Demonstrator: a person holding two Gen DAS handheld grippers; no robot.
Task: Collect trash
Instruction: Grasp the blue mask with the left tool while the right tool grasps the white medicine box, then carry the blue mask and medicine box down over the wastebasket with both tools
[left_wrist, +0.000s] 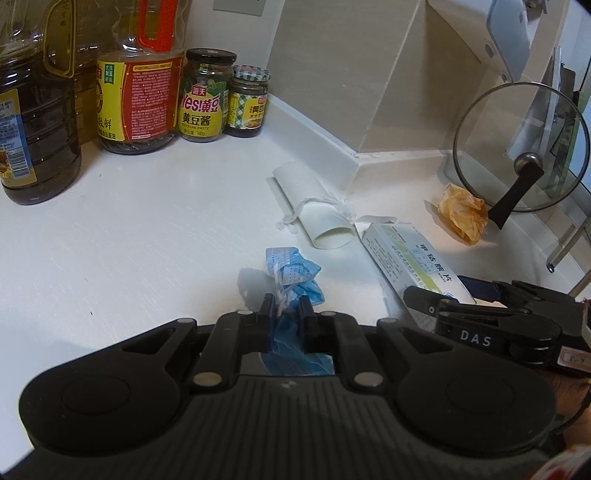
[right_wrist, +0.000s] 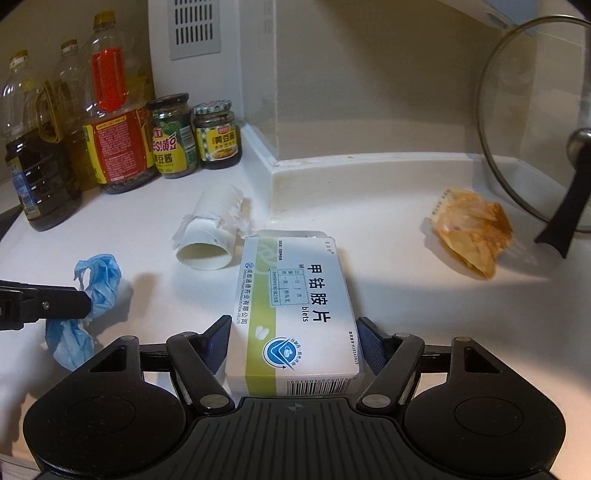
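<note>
Crumpled blue mask (left_wrist: 295, 273) is pinched by L gripper (left_wrist: 287, 306), on the counter (left_wrist: 147, 229). Medicine box (right_wrist: 291, 314) is bracketed by R gripper (right_wrist: 295, 332); whether it's clamped can't be told. Risk: thin box could be crushed or slipped w/ uneven squeeze; mask strings may snag.

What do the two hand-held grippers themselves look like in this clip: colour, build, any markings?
Both are matte black plastic. The left hand-held gripper has a ribbed base, two round side discs, silver pivot pins and black fingertips. The right hand-held gripper matches, but its pads look dark blue. From the left wrist view, its side reads "DAS" in white, with a small paper label behind. No cables visible.
</note>
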